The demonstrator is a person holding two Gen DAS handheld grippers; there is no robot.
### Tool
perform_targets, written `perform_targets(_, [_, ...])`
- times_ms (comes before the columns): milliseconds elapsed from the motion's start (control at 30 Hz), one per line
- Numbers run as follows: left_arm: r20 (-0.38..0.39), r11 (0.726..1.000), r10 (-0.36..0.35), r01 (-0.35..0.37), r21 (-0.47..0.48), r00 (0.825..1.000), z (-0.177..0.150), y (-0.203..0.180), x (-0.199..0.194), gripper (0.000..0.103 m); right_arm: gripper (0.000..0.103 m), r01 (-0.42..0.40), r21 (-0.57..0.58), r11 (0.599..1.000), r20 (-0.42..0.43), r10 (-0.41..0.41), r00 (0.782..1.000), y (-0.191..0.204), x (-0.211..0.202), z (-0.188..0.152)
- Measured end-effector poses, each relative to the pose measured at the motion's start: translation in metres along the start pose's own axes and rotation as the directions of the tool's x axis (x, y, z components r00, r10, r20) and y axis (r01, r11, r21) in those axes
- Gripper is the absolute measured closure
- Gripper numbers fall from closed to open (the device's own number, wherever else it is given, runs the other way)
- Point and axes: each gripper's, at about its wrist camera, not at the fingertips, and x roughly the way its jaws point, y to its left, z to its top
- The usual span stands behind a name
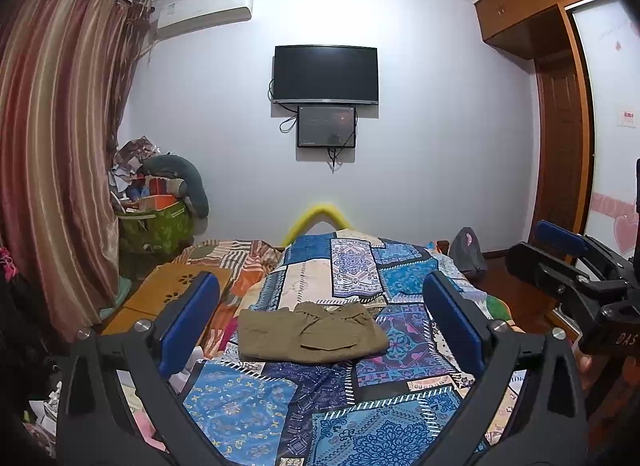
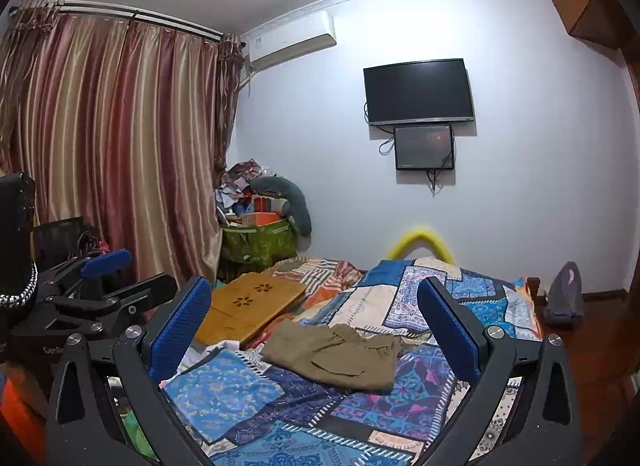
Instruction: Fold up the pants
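Olive-brown pants (image 1: 312, 332) lie folded into a compact rectangle on the blue patchwork bedspread (image 1: 320, 406), pocket side up; the same pants (image 2: 334, 356) show in the right wrist view. My left gripper (image 1: 320, 306) hovers above the bed on the near side of the pants, open, with nothing between its blue pads (image 1: 188, 322). My right gripper (image 2: 314, 314) is also open and empty, held apart from the pants. The right gripper (image 1: 568, 262) appears at the right edge of the left wrist view, and the left gripper (image 2: 108, 278) at the left of the right wrist view.
A wooden lap desk (image 2: 248, 302) lies on the bed to the left of the pants. A green bin (image 1: 156, 225) piled with clutter stands in the corner by the striped curtains (image 1: 52, 169). A TV (image 1: 325, 73) hangs on the far wall; a wardrobe (image 1: 560, 113) stands on the right.
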Motion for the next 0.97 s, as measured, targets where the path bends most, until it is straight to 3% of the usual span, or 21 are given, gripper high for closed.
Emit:
perform_targets(233, [-0.006,0.999,-0.042,0.042,-0.014,0.999,-0.0009,-0.0008,0.0011,0.000,0.000,0.002,0.003,1.000,0.003,-0.002,1.000,-0.0002,-0.0007,-0.0001])
perform_targets(967, [-0.028,0.998,-0.063,0.063,-0.014,0.998,-0.0031,-0.0065,0.0061,0.000,0.000,0.001,0.004,1.000,-0.009,0.000,1.000,-0.0004,0.0004,-0.0016])
